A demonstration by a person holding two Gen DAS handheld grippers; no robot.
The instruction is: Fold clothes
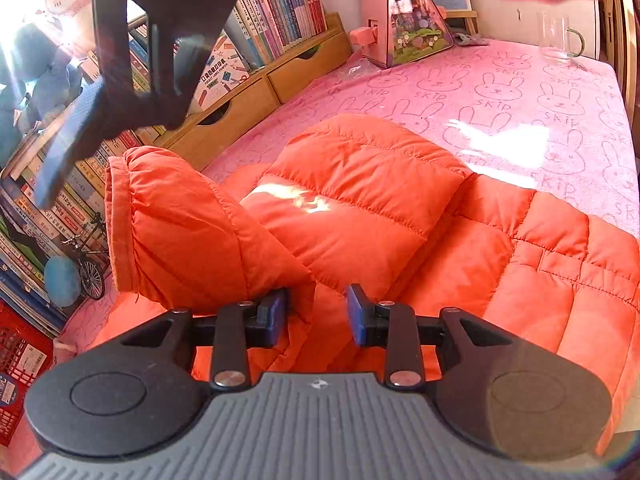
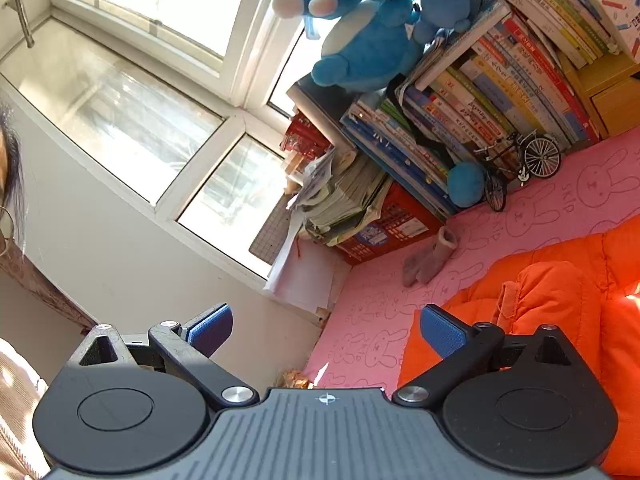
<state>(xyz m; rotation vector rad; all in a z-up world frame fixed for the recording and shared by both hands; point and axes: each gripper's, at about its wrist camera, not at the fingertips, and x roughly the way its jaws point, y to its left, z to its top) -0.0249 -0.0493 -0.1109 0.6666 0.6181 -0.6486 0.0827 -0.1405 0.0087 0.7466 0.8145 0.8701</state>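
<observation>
Orange quilted puffer jacket (image 1: 360, 200) lies across the worktop (image 1: 520, 92), sleeve folded inward. Left tool (image 1: 316, 312) hovers over its near hem, pads slightly spread, pinching nothing. Right tool (image 2: 326, 330) is spread wide, empty.

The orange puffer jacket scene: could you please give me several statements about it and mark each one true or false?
1. The orange puffer jacket lies on a pink bunny-print cover. True.
2. The left gripper is clamped on a sock. False: its pads stand apart above the jacket.
3. The right gripper holds nothing. True.
4. The glass mug lies on the jacket. False: it stands upright on the cover, far from it.
5. A model bicycle stands by the books. True.
</observation>
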